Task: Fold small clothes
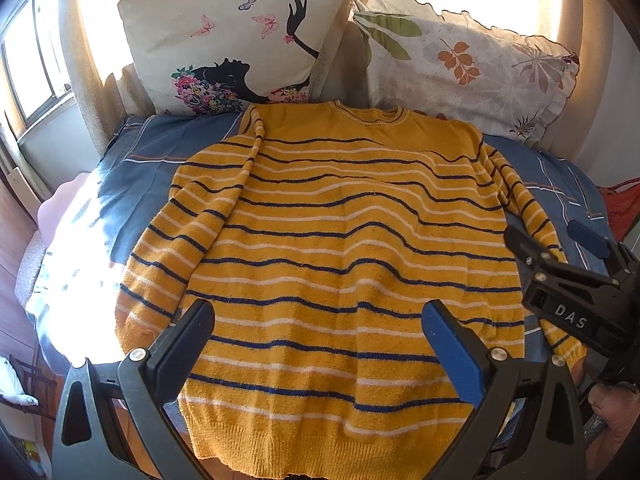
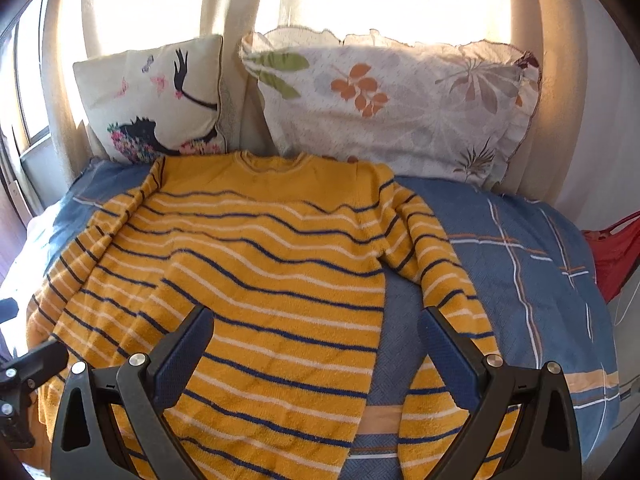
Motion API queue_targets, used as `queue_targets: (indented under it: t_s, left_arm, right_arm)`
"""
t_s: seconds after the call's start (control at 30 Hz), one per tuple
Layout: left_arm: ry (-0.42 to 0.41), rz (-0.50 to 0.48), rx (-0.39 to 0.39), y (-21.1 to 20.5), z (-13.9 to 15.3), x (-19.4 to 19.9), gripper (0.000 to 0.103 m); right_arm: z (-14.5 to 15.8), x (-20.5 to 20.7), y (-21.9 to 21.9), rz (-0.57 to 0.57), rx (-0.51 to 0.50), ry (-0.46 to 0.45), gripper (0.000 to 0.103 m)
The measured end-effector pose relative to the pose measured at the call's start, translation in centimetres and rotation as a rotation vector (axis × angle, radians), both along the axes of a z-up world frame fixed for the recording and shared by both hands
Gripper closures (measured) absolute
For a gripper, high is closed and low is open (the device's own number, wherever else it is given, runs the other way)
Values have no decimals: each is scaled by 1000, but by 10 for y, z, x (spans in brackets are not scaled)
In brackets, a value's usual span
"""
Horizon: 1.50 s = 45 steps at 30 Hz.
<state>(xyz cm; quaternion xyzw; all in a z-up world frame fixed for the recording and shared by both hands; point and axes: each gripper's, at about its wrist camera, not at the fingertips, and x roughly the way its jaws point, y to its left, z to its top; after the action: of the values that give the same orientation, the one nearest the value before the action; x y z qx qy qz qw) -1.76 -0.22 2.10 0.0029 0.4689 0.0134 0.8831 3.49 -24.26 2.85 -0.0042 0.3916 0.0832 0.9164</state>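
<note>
A yellow sweater (image 1: 340, 240) with navy and white stripes lies flat on the bed, collar toward the pillows, hem near me. It also shows in the right wrist view (image 2: 248, 272). Its left sleeve (image 1: 188, 232) lies along the body's left side. Its right sleeve (image 2: 444, 288) runs down the right side, apart from the body. My left gripper (image 1: 320, 332) is open and empty above the lower body. My right gripper (image 2: 316, 340) is open and empty above the gap between body and right sleeve; it also shows at the right of the left wrist view (image 1: 560, 248).
The sweater lies on a blue plaid bedspread (image 2: 520, 264). A butterfly cushion (image 1: 232, 48) and a leaf-print pillow (image 2: 400, 104) lean against the curtains at the back. A red object (image 2: 612, 256) sits at the bed's right edge. A window (image 1: 36, 60) is at the left.
</note>
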Motion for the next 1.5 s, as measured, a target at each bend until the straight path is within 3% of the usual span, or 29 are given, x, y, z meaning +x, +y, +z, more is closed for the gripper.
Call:
queue_targets:
  t_s: [0.07,0.23,0.3,0.43,0.53,0.7,0.87,1.23,1.5]
  left_arm:
    - [-8,2,6,0,1,-1,0]
    - [-29,-5,27,-2,3,-6,0]
    - [-30,-7,34,-2,1,-11,0]
    - [-31,-21,34,-3,0,-13,0]
    - [-24,-38,47,-6,-3,-11,0]
    - [-50,-41,32,-9,-7,-13,0]
    - [-25,10,30,2,-8,-7,0]
    - [-2,128,96,45,-13,18,1]
    - [93,189,46,59,-37,24,1]
  right_arm:
    - [11,-6,-5,-17,55,-90,0]
    - [15,-2,-9,35,118,-44,0]
    - [12,-3,-7,38,84,-33,0]
    - [-6,2,-11,31,182,92,0]
    - [-18,3,-13,45,278,203,7]
    - [-23,-3,-4,60,204,211,9]
    - [-27,1,-10,45,197,245,9]
    - [-15,-9,-104,-71,178,241,19]
    - [-50,-29,-176,-238,192,390,19]
